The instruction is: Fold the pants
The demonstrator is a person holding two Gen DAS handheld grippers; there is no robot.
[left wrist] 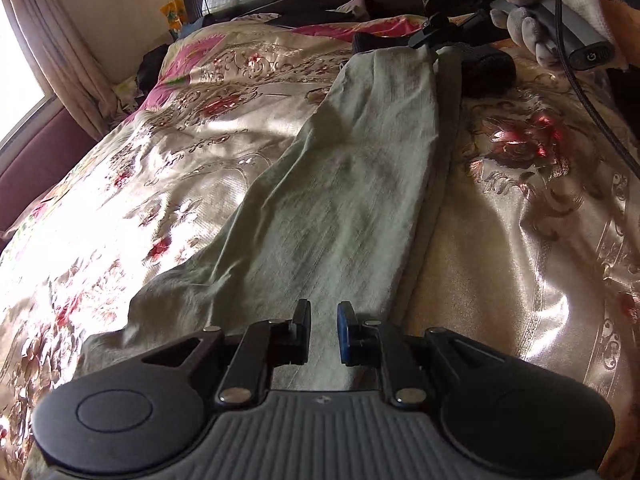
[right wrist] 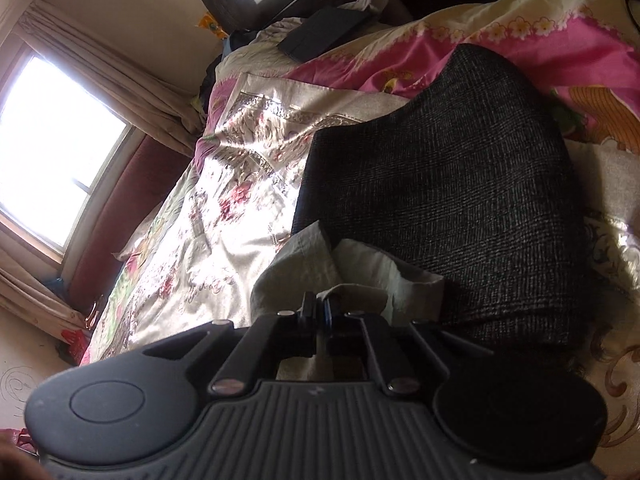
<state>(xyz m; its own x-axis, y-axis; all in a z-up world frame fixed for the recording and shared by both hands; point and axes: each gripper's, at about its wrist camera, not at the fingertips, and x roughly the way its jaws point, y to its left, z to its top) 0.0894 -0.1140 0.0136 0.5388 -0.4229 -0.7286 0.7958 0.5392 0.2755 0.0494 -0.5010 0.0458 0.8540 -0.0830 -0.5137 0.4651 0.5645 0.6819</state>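
Observation:
Pale green pants [left wrist: 340, 184] lie lengthwise on a shiny floral bedspread [left wrist: 168, 160], doubled leg on leg, running from my left gripper to the far end. My left gripper [left wrist: 324, 334] is open, its fingers low over the near end of the pants with cloth between them. My right gripper [left wrist: 430, 36], held by a white-gloved hand [left wrist: 536, 20], is at the far end of the pants. In the right wrist view the right gripper [right wrist: 318, 312] is shut on a bunched edge of the pants [right wrist: 320, 272].
A dark knitted folded garment [right wrist: 440, 184] lies just beyond the far end of the pants. A pink quilt [right wrist: 500, 56] and a dark flat object [right wrist: 324, 36] lie near the headboard. A window with curtains [right wrist: 52, 140] is on the left. A black cable [left wrist: 592, 104] hangs from the right gripper.

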